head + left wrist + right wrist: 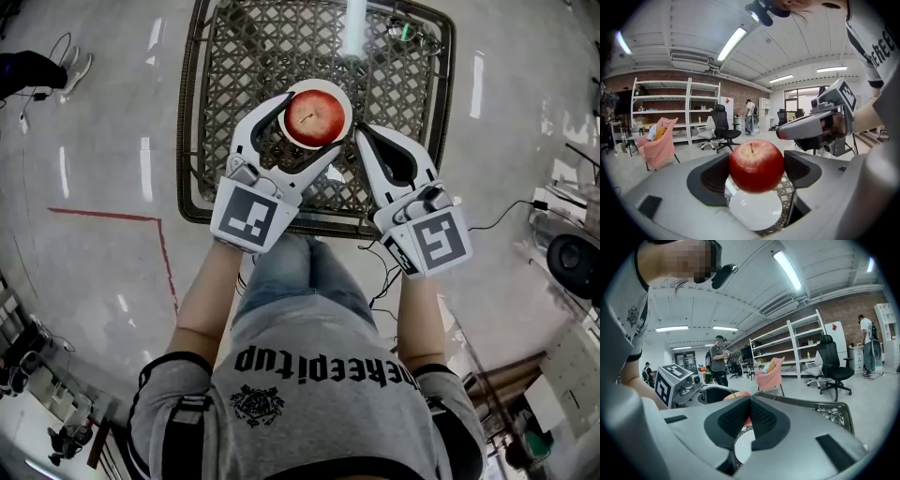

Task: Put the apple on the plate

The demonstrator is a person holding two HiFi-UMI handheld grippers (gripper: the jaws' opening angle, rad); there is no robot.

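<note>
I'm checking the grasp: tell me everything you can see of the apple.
The apple is red with pale speckling and a short stem pointing up, whole. It sits upright, clamped between the left tongs' dark pads, over the white plate; whether it touches the plate is unclear.

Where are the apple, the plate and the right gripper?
apple (315,116), head view, middle of its red top.
plate (754,212), left gripper view, bare white centre below the apple.
right gripper (360,133), head view, at its closed fingertips.
</note>
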